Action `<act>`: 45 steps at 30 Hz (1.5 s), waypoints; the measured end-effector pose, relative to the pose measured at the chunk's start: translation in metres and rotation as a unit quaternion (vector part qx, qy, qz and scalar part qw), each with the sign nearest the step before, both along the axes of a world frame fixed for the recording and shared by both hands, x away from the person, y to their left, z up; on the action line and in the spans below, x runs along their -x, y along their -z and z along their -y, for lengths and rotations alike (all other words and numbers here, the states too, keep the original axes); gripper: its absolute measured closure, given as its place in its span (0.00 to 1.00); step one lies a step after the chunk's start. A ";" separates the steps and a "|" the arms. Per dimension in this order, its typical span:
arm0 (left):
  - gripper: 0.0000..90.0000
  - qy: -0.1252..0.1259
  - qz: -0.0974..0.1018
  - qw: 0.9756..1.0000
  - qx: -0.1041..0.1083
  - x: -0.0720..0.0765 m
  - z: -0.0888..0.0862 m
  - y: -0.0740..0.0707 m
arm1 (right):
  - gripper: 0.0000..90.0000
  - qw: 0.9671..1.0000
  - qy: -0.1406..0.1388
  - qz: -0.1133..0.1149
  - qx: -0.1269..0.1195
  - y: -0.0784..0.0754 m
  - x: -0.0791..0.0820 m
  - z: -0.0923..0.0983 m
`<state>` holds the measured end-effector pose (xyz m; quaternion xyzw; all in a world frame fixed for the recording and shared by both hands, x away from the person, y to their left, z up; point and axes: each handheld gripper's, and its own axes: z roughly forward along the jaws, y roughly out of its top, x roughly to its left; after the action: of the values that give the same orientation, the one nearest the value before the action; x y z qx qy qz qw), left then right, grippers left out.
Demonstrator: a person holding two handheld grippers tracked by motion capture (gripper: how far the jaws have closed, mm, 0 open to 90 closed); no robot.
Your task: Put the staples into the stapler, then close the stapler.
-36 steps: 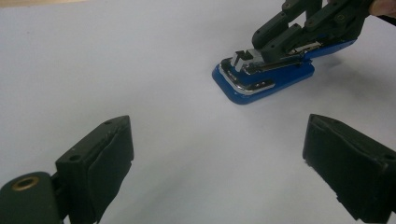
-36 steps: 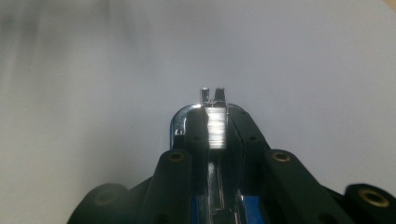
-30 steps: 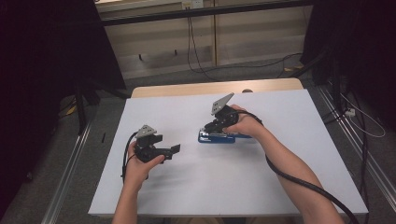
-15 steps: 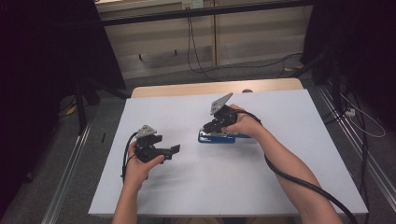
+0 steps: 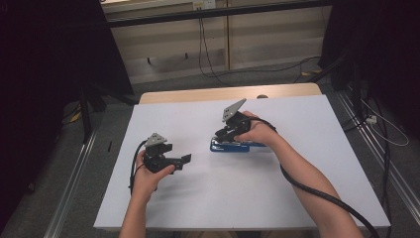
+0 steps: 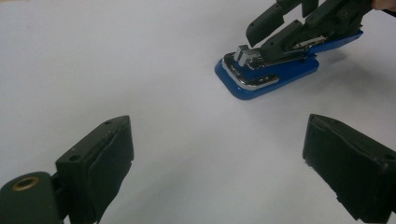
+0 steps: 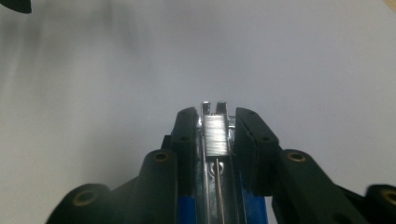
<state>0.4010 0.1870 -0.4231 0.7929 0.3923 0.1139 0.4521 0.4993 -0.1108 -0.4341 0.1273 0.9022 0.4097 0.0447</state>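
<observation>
The blue stapler (image 5: 229, 147) lies on the white surface (image 5: 297, 188), its metal top pinched between the narrowed right tongs (image 5: 221, 135); the left tongs (image 5: 185, 158) stand wide apart, empty, well to the stapler's side, pointing towards it

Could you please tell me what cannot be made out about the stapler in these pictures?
- High view: the right gripper and hand cover most of the blue stapler; too small for detail.
- Right gripper view: the jaws hide its sides; its rear is cut off by the bottom edge.
- Left gripper view: the right gripper hides its rear.
</observation>
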 end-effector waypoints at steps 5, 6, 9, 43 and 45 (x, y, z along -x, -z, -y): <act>0.10 -0.001 0.001 1.000 0.004 0.000 -0.001 0.000 | 0.67 1.000 0.014 0.001 -0.018 -0.003 0.001 0.002; 0.10 -0.001 0.001 1.000 0.005 0.000 0.000 0.000 | 0.65 1.000 0.017 0.004 -0.019 -0.005 0.002 0.004; 0.10 0.000 -0.001 1.000 0.007 -0.001 0.001 0.001 | 0.59 0.999 0.030 0.003 -0.024 -0.010 0.005 0.010; 0.10 0.027 -0.001 1.000 -0.012 -0.008 0.023 0.007 | 0.11 0.966 0.251 0.026 -0.063 -0.015 0.091 0.104; 0.10 0.027 0.000 1.000 -0.011 -0.007 0.023 0.006 | 0.10 0.965 0.258 0.026 -0.038 -0.014 0.093 0.107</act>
<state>0.4084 0.1638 -0.4295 0.8083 0.3698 0.1058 0.4457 0.4064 -0.2182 -0.4205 0.3462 0.8209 0.4220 0.1677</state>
